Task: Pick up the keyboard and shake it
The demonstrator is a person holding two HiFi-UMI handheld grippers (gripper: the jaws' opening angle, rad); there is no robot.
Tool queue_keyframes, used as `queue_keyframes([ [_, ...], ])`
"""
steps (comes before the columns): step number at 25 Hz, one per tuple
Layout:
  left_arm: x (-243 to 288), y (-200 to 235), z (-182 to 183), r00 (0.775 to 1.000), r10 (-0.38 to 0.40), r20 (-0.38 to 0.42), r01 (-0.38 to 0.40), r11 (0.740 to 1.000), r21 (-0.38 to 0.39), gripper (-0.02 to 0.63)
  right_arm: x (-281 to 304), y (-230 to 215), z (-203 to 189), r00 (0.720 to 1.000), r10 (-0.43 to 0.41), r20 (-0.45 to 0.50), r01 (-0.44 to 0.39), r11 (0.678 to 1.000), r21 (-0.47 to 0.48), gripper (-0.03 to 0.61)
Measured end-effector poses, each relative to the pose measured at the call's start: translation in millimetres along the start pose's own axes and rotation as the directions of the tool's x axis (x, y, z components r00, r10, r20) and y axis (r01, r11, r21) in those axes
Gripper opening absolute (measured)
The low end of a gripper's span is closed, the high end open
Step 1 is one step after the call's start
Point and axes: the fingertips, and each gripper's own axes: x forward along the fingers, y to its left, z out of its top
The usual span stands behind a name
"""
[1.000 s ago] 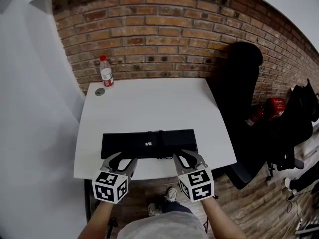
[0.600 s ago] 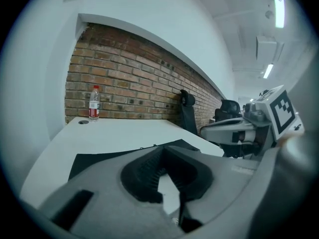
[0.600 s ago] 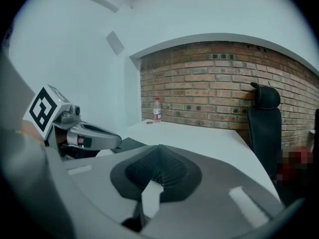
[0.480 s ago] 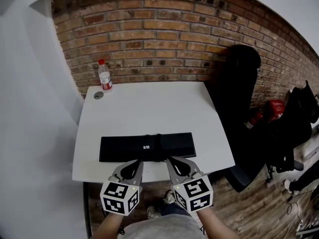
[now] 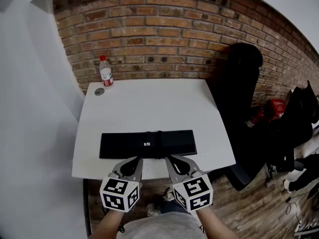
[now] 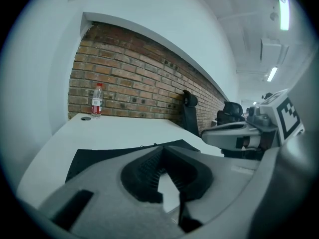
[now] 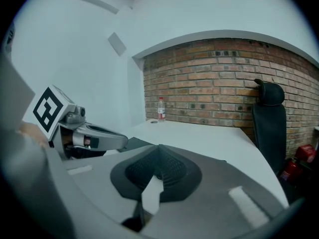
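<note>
A long black keyboard (image 5: 147,144) lies flat near the front edge of the white table (image 5: 149,103). My left gripper (image 5: 134,159) hovers just in front of the keyboard's front edge, left of its middle, jaws shut with nothing between them. My right gripper (image 5: 171,158) sits beside it, right of the middle, also shut and empty. In the left gripper view the closed tips (image 6: 162,148) point at the keyboard (image 6: 99,156), with the right gripper (image 6: 209,136) alongside. In the right gripper view the shut tips (image 7: 159,147) face the table, the left gripper (image 7: 124,142) to their left.
A plastic water bottle (image 5: 105,72) with a red cap stands at the table's far left corner, next to a small round disc (image 5: 99,91). A brick wall (image 5: 159,34) runs behind the table. A black office chair (image 5: 244,108) stands at the right, with a red object (image 5: 269,108) beyond it.
Both grippers' jaws have gone from open to shut. The two grippers drew back slightly from the keyboard's front edge and moved closer together. The keyboard has not moved.
</note>
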Motion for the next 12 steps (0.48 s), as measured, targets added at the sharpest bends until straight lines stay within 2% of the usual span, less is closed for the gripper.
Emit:
queue_keyframes([
  [12, -0.3, 6.4, -4.3, 1.0, 0.007, -0.011, -0.007, 1.0, -0.026, -0.006, 2.4, 1.4, -7.4, 1.0, 0.004, -0.016, -0.004, 1.0, 0.012, 0.009],
])
